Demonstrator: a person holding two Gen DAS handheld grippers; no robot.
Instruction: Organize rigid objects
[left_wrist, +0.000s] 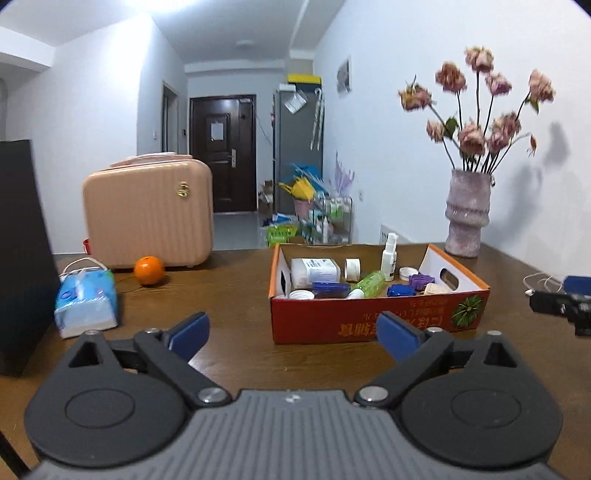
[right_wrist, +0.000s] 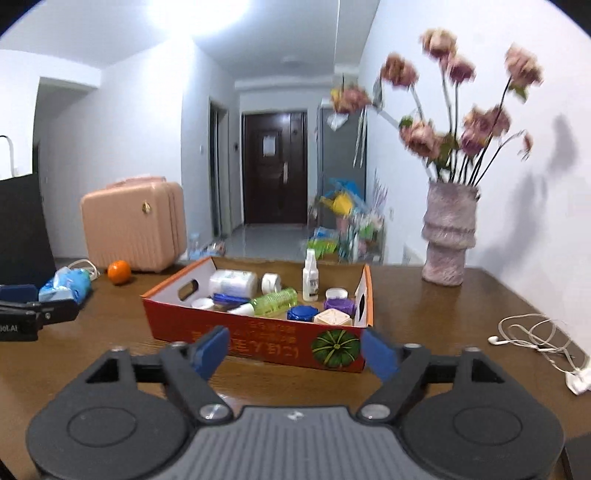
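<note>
A red cardboard box (left_wrist: 354, 325) (right_wrist: 258, 334) stands on the brown table, open at the top. Inside lie several small rigid items: a white jar (left_wrist: 314, 271) (right_wrist: 232, 282), a green bottle (left_wrist: 367, 282) (right_wrist: 275, 301), a white spray bottle (left_wrist: 389, 256) (right_wrist: 310, 277), a blue lid (left_wrist: 399, 291) (right_wrist: 301, 313) and a purple lid (left_wrist: 421, 281) (right_wrist: 338, 304). My left gripper (left_wrist: 291, 334) hovers open in front of the box, nothing between its blue pads. My right gripper (right_wrist: 295, 352) is open too, just short of the box's near wall, and shows at the right edge of the left wrist view (left_wrist: 569, 301).
A pink ribbed case (left_wrist: 147, 218) (right_wrist: 135, 225), an orange (left_wrist: 149, 270) (right_wrist: 119, 272) and a blue tissue pack (left_wrist: 86, 301) (right_wrist: 66, 284) sit at the left. A dark bag (left_wrist: 22, 254) stands far left. A vase of flowers (left_wrist: 467, 212) (right_wrist: 448, 236) is at the right, white earphones (right_wrist: 535, 336) near it.
</note>
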